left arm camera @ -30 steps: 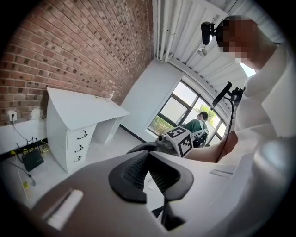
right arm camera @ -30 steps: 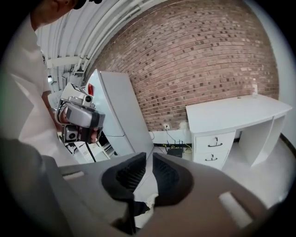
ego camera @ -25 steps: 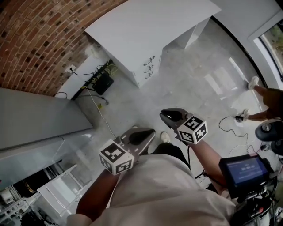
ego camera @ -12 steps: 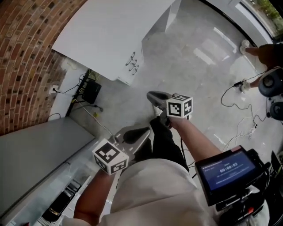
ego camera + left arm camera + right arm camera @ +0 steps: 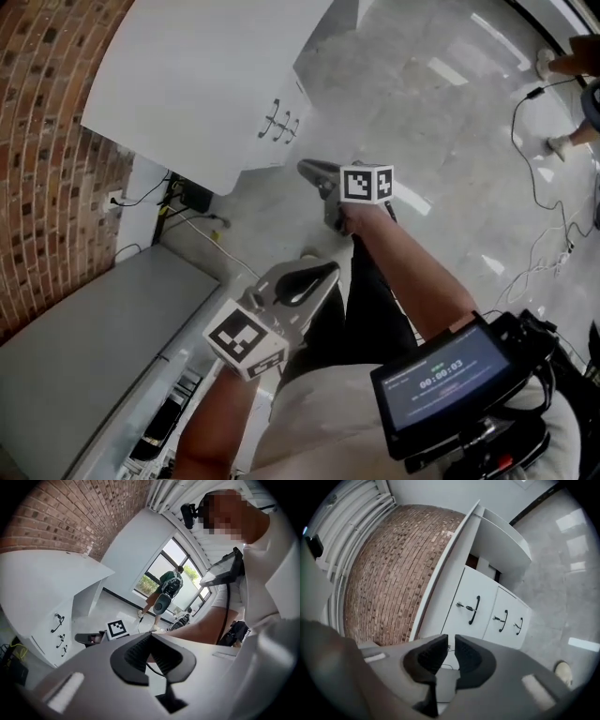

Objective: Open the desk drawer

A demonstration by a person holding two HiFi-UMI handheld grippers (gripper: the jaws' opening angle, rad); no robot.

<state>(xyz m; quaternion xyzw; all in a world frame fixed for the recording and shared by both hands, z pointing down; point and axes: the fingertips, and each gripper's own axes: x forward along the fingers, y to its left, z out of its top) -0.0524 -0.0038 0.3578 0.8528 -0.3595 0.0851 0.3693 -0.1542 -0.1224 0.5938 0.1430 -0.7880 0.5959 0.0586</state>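
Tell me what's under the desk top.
Three shut drawers and an open leg space beside them. By the wall, a black box with cables shows at the desk's edge. The drawers' insides and whatever lies further under are covered.

Screen (image 5: 457,380) at lower right, head view: timer digits, roughly 00:00:03; smaller line above too blurred

White desk (image 5: 206,84), black handles (image 5: 474,610), brown brick wall (image 5: 47,94).
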